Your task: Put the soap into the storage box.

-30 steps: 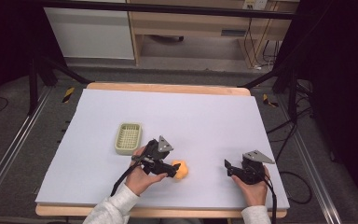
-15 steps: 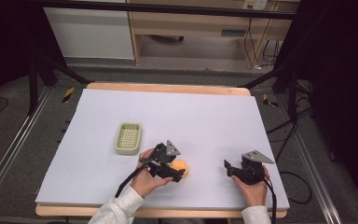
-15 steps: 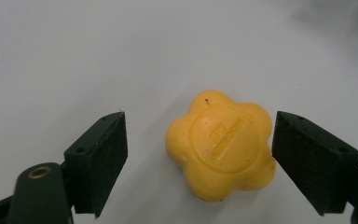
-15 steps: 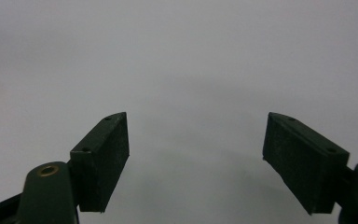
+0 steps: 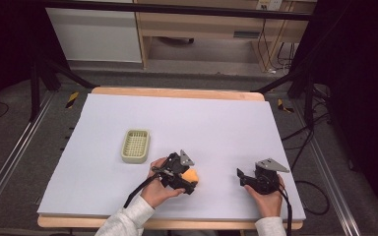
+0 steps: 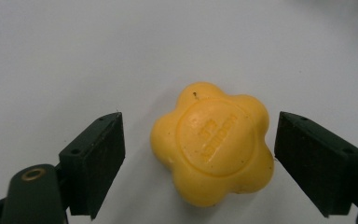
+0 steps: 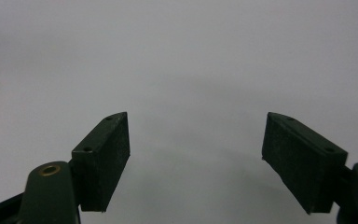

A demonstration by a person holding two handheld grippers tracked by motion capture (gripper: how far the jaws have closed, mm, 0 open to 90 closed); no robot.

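A white-topped table (image 5: 177,118) with a wooden edge fills the frame's middle. Above it stand a pale wooden shelf unit (image 5: 202,29) and a white cabinet (image 5: 96,34). Grey floor (image 5: 24,147) with cables (image 5: 305,142); dark, possibly curtained, sides.

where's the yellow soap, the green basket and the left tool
yellow flower-shaped soap (image 6: 213,143), left gripper view, on its round stamped middle
green basket (image 5: 136,145), high view, on its slotted floor
left tool (image 5: 189,181), high view, between its tips

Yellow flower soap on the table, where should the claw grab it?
Probably across its lobed sides, coming straight down from above. The yellow flower soap lies flat on the table, stamped face up, so only the rounded edge offers opposite faces. The left claw, jaws just opened and apart from it, already straddles it.
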